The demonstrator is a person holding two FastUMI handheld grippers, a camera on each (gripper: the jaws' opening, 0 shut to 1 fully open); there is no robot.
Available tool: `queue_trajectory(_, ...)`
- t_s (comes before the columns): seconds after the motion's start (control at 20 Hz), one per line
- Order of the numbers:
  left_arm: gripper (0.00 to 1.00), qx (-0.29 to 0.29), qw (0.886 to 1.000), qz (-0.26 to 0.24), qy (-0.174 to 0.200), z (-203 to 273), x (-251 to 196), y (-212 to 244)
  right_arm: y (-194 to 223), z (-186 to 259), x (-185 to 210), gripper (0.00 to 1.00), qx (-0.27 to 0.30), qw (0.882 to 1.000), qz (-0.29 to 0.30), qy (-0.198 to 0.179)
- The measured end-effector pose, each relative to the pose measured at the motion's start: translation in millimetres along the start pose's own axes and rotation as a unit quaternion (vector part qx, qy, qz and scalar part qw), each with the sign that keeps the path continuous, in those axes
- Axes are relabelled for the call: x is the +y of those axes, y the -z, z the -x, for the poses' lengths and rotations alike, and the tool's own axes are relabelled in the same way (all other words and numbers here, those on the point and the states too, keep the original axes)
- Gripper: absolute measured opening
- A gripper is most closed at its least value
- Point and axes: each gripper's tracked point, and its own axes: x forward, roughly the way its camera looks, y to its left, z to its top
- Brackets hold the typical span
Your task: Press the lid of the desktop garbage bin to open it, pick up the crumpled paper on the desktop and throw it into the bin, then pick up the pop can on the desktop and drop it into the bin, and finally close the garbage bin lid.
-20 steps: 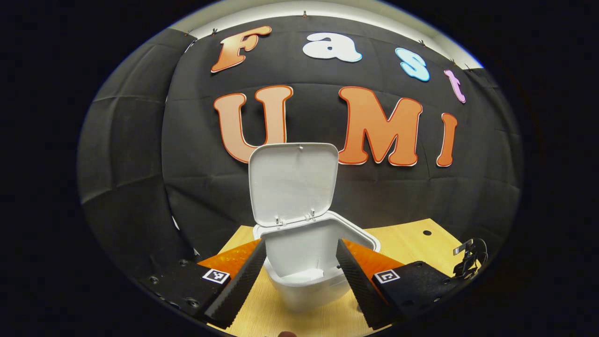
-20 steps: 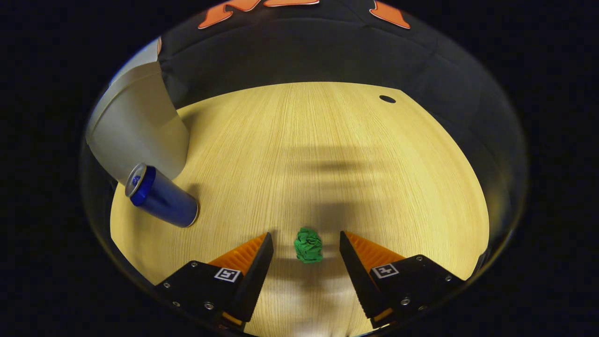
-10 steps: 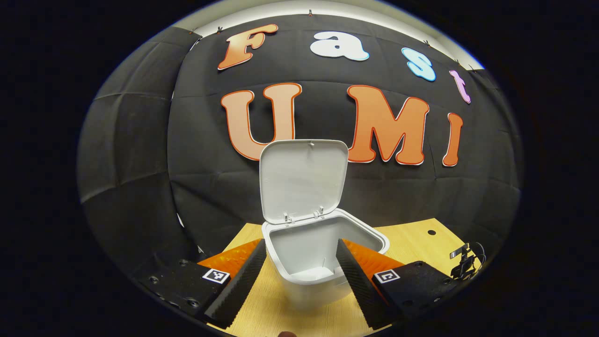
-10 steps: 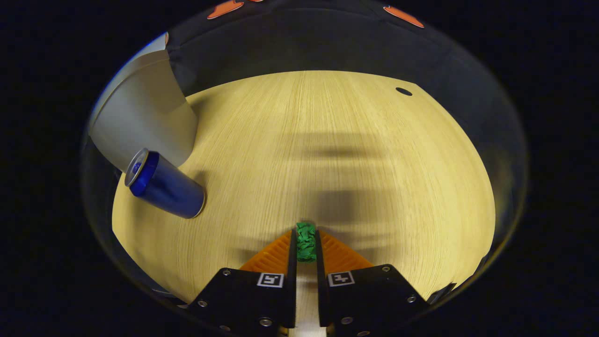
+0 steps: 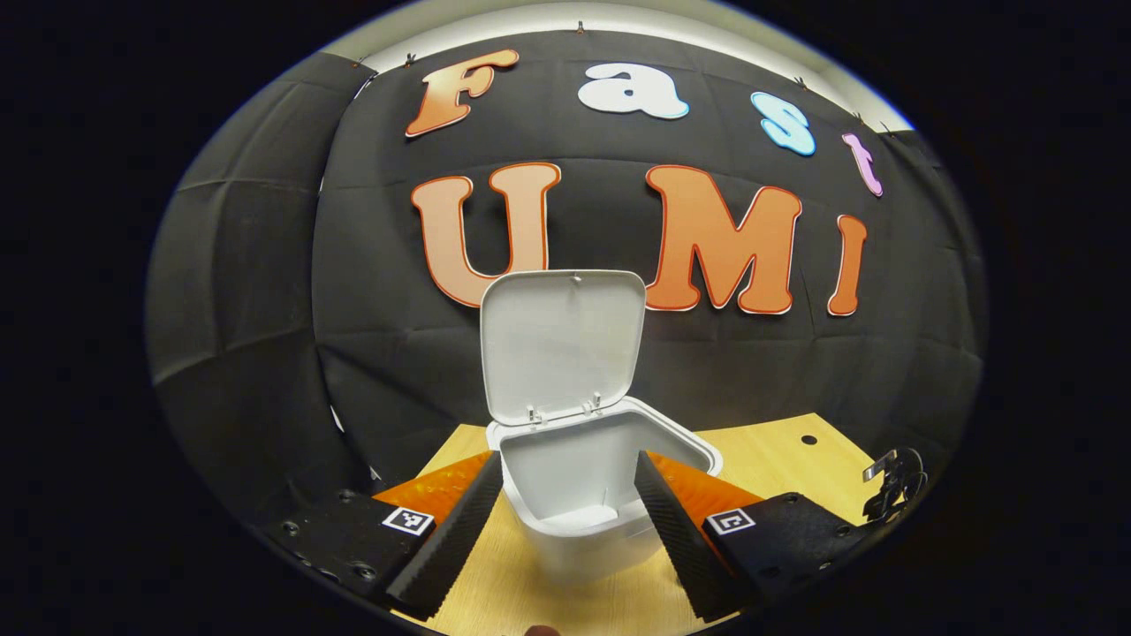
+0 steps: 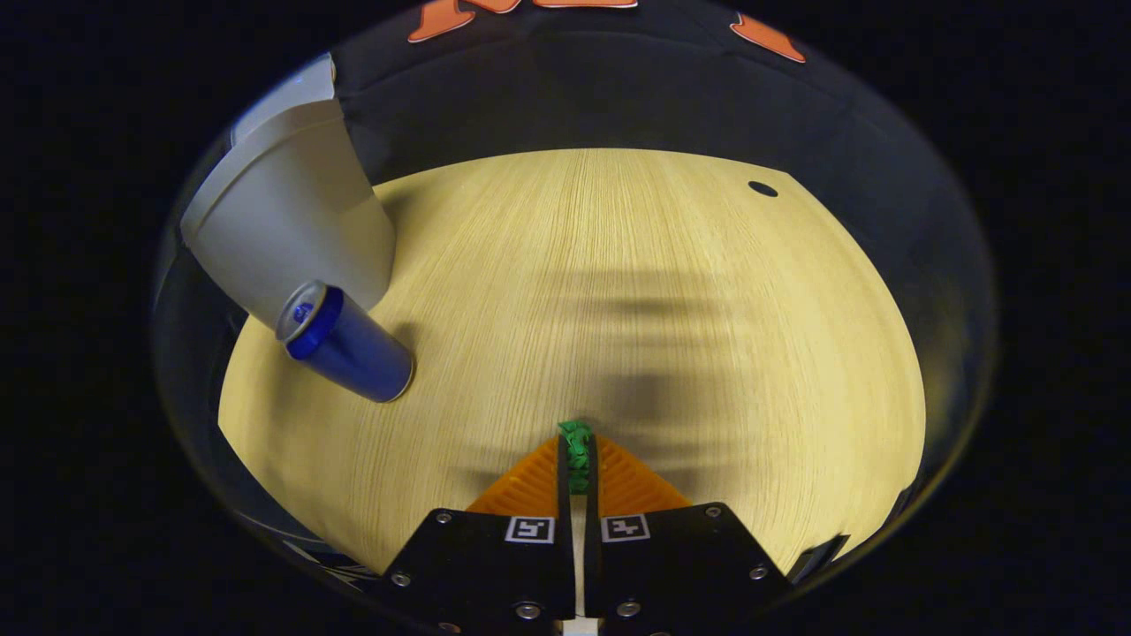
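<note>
In the left gripper view the white bin (image 5: pixel 574 548) stands on the wooden table with its lid (image 5: pixel 561 344) raised upright at the back. My left gripper (image 5: pixel 558 521) hangs open in front of it, nothing between its fingers. In the right gripper view my right gripper (image 6: pixel 578 455) is shut on the green crumpled paper (image 6: pixel 578 450), squeezed thin between both fingers just above the table (image 6: pixel 618 265). The blue pop can (image 6: pixel 349 349) stands at the left, close against the bin's white wall (image 6: pixel 292 221).
A small dark hole (image 6: pixel 762 188) marks the table near its far right corner. A black clip with cable (image 5: pixel 892 486) lies at the table's right edge in the left gripper view. The black cloth wall closes the back.
The right gripper closed from wide open onto the green paper, then squeezed it tighter and lifted slightly. The left gripper only swayed a little before the open bin.
</note>
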Motion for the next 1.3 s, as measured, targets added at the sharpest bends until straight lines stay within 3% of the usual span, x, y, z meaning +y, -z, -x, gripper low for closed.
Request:
queue_trajectory(0.1,0.95,-0.001,1.0,0.002,0.006,2,-4,0,-39,28,-14,0.05,-0.017,1.0,-0.003,0.0)
queue_trajectory(0.15,0.95,-0.002,1.0,0.003,0.008,1,-6,0,-5,24,-4,0.05,-0.032,0.999,-0.003,0.0)
queue_trajectory(0.35,0.95,-0.003,1.0,0.006,0.017,2,-10,1,-102,106,-3,0.05,-0.117,0.993,0.007,-0.009)
queue_trajectory(0.7,0.96,-0.004,1.0,0.006,0.026,5,-12,3,-223,226,37,0.04,-0.266,0.961,0.07,-0.034)
queue_trajectory(1.05,0.96,-0.004,1.0,0.023,0.014,15,12,8,-316,256,126,0.04,-0.333,0.931,0.114,-0.102)
queue_trajectory(1.3,0.96,0.006,1.0,0.028,-0.011,28,45,19,-345,245,201,0.04,-0.342,0.914,0.154,-0.152)
